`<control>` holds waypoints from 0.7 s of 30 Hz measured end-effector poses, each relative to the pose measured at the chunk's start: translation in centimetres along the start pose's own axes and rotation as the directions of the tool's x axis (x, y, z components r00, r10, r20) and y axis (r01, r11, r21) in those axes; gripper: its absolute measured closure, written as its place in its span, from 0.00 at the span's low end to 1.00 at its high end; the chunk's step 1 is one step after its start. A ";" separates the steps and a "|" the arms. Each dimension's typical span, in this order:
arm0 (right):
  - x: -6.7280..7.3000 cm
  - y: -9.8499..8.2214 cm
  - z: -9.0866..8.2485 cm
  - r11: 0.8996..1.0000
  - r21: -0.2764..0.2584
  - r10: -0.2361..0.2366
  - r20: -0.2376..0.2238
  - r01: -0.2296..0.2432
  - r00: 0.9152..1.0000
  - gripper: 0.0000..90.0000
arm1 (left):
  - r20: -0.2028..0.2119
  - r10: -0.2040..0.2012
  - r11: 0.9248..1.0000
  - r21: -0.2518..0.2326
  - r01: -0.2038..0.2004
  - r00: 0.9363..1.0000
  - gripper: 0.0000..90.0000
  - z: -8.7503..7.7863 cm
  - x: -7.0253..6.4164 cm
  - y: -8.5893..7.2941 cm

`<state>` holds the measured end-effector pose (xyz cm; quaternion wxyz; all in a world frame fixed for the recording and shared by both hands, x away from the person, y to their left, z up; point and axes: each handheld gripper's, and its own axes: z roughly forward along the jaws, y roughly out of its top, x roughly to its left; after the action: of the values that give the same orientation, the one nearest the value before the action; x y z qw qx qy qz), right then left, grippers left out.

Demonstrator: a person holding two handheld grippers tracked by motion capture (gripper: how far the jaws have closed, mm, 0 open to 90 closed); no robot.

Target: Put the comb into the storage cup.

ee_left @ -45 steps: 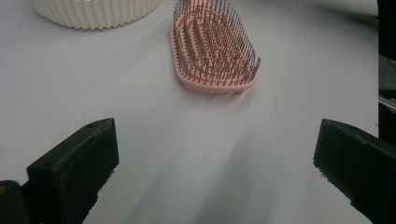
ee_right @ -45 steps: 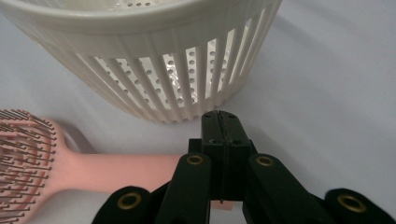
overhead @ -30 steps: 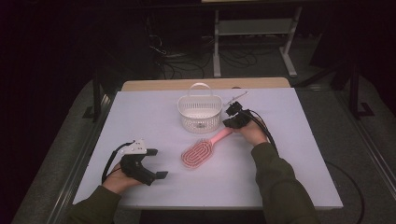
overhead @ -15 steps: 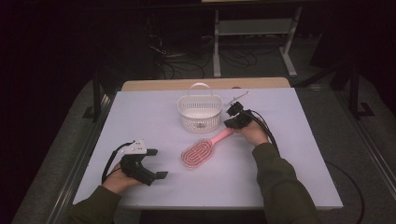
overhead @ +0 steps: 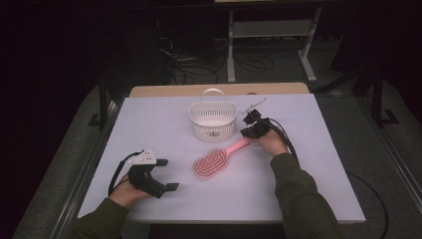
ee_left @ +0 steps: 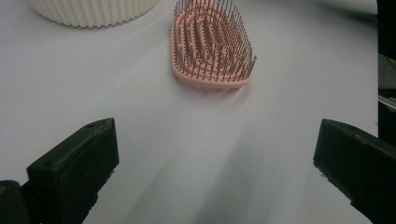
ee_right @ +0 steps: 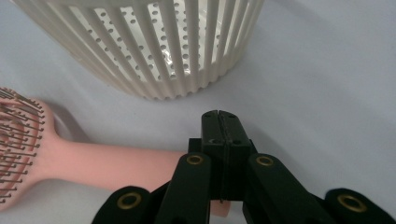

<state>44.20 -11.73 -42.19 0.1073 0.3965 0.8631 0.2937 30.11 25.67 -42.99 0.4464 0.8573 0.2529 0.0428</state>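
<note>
We find pink plastic bristle hairbrush [overhead: 213, 162] mid-table, bristles up, handle toward white slatted plastic basket [overhead: 213, 119] for likely drop-in; right gripper [overhead: 250, 130] jaws pressed together over handle end, pinch unconfirmed; left gripper [overhead: 166, 174] spread, idle near front-left corner of table [overhead: 318, 199].

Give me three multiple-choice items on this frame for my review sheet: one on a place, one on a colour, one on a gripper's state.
1. Where does the pink plastic hairbrush lie?
A. inside the basket
B. on the white table top, in front of the white slatted plastic basket
C. on the floor

2. What colour is the basket?
A. white
B. blue
C. black

3. How do the jaws of the left gripper stand?
A. shut on the brush
B. shut on nothing
C. wide apart, nothing between them

Answers:
1 B, the high view shows it flat on the table, nearer the person than the basket.
2 A, white in every view.
3 C, the left gripper view shows bare table between the jaws.
</note>
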 end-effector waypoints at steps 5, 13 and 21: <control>-0.1 -0.3 -0.2 1.000 0.003 0.009 -0.007 -0.009 1.000 0.99 | 0.000 0.000 1.000 0.001 0.000 1.000 0.00 0.0 0.0 0.0; -0.3 -1.1 -0.8 1.000 0.018 0.004 -0.007 -0.004 1.000 0.99 | -0.001 0.000 1.000 0.002 0.000 1.000 0.00 0.1 0.0 0.0; -0.3 -1.8 -1.3 1.000 0.021 0.005 -0.013 -0.005 1.000 0.99 | -0.001 0.000 1.000 0.004 0.000 1.000 0.00 0.1 0.0 0.0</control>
<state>42.78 -13.41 -42.24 0.0967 0.3979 0.8659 0.2874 30.11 25.65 -43.06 0.4445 0.8581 0.2534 0.0428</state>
